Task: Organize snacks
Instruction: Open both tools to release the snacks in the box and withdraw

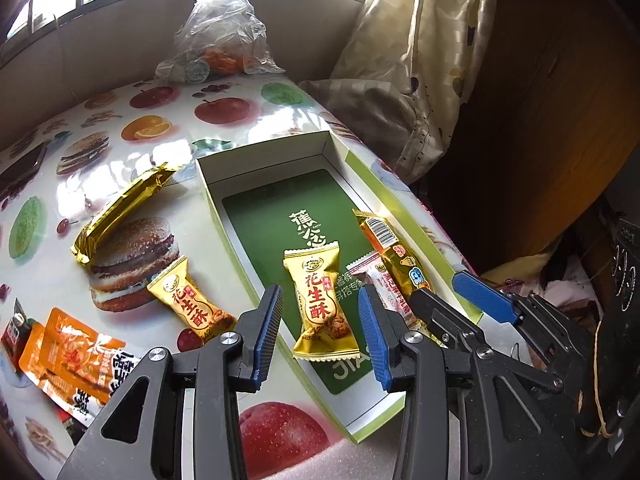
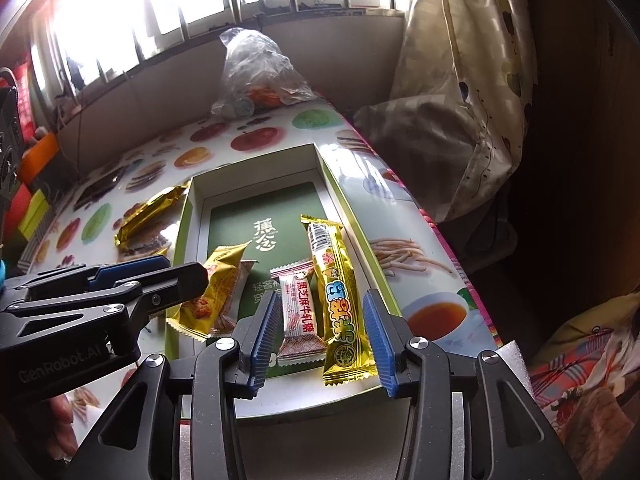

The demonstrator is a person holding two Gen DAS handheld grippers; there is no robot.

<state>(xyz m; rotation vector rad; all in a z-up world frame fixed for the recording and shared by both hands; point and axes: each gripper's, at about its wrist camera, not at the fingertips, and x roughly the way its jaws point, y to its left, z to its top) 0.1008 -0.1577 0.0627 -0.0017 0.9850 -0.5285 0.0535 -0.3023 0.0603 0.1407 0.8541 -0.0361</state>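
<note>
A shallow open box with a green floor lies on the fruit-print table. Inside it are a gold peanut-crisp candy, a white nougat candy and a long gold bar. My left gripper stands open over the peanut-crisp candy, its blue pads apart from the wrapper. My right gripper is open above the nougat and the gold bar, touching neither. In the right wrist view the left gripper partly hides the peanut-crisp candy. The right gripper shows at the box's right rim.
Left of the box lie a second peanut-crisp candy, a long gold pack and orange packets. A clear plastic bag sits at the far end. The table edge runs just right of the box, with a curtain beyond.
</note>
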